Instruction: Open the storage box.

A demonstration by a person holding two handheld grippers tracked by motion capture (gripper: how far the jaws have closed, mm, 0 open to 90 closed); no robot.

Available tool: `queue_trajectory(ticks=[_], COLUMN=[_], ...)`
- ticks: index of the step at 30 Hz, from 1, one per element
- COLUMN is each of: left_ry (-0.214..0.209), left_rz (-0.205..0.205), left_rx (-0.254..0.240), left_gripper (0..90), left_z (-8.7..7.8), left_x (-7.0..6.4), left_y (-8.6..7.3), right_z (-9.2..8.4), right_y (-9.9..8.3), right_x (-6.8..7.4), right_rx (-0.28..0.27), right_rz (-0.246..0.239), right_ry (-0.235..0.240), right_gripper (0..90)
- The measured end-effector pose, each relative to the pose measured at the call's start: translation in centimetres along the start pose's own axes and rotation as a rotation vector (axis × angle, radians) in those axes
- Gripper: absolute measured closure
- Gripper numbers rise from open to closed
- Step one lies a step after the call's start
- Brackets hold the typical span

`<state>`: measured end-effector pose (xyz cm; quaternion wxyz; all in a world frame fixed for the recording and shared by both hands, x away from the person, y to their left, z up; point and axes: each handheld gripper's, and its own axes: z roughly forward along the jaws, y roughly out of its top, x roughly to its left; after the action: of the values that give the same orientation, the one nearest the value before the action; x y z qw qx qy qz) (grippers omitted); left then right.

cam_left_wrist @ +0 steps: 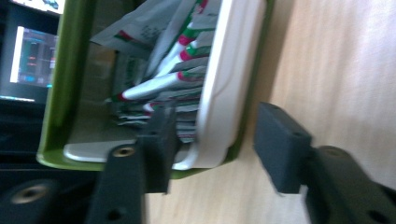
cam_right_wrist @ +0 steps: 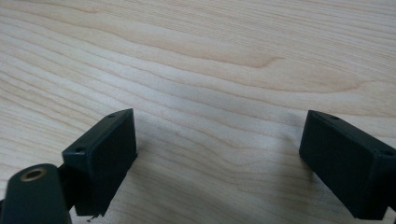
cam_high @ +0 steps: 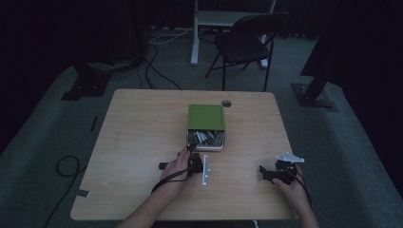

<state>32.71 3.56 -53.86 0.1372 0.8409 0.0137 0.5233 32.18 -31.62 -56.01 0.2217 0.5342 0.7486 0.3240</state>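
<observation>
Left claw (cam_left_wrist: 212, 147) straddling the box's (cam_high: 206, 117) near wall – right claw (cam_right_wrist: 219, 163) idle

Green box w/ white insert sits mid-worktop (cam_high: 142, 133), lid half over it, sachets (cam_left_wrist: 159, 70) packed inside. My left claw's got one jaw in among the sachets, other outside the rim – wall's between them, but pads aren't pressing yet afaict. Right claw's spread wide over bare wood, nothing in it, well off to the right.

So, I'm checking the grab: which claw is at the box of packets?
The left claw, its jaws straddling the box's white rim, not yet pressing it; the right claw hangs open over bare table.
</observation>
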Motion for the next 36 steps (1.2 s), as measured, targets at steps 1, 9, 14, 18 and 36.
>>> queue_trajectory(ticks=[1, 9, 14, 18, 36], left_ry=[0.002, -0.011, 0.000, -0.004, -0.023], left_rz=[-0.005, -0.003, 0.020, 0.022, 0.025], left_rx=[0.003, 0.045, 0.061, 0.065, 0.083], left_gripper=[54.7, 64.5, 67.4, 68.9, 69.9], left_z=[0.1, 1.0, 1.4, 1.5, 1.0], left_x=[0.0, -0.1, -0.2, -0.2, -0.1], left_y=[0.1, 0.2, 0.2, 0.3, 0.6], right_z=[0.0, 0.0, 0.0, 0.0, 0.0], right_y=[0.0, 0.0, 0.0, 0.0, 0.0], right_x=[0.0, 0.0, 0.0, 0.0, 0.0], right_rx=[0.000, 0.000, 0.000, 0.000, 0.000], right_rz=[0.000, 0.000, 0.000, 0.000, 0.000], right_ry=[0.000, 0.000, 0.000, 0.000, 0.000], right_gripper=[10.7, 10.7, 10.7, 10.7, 10.7])
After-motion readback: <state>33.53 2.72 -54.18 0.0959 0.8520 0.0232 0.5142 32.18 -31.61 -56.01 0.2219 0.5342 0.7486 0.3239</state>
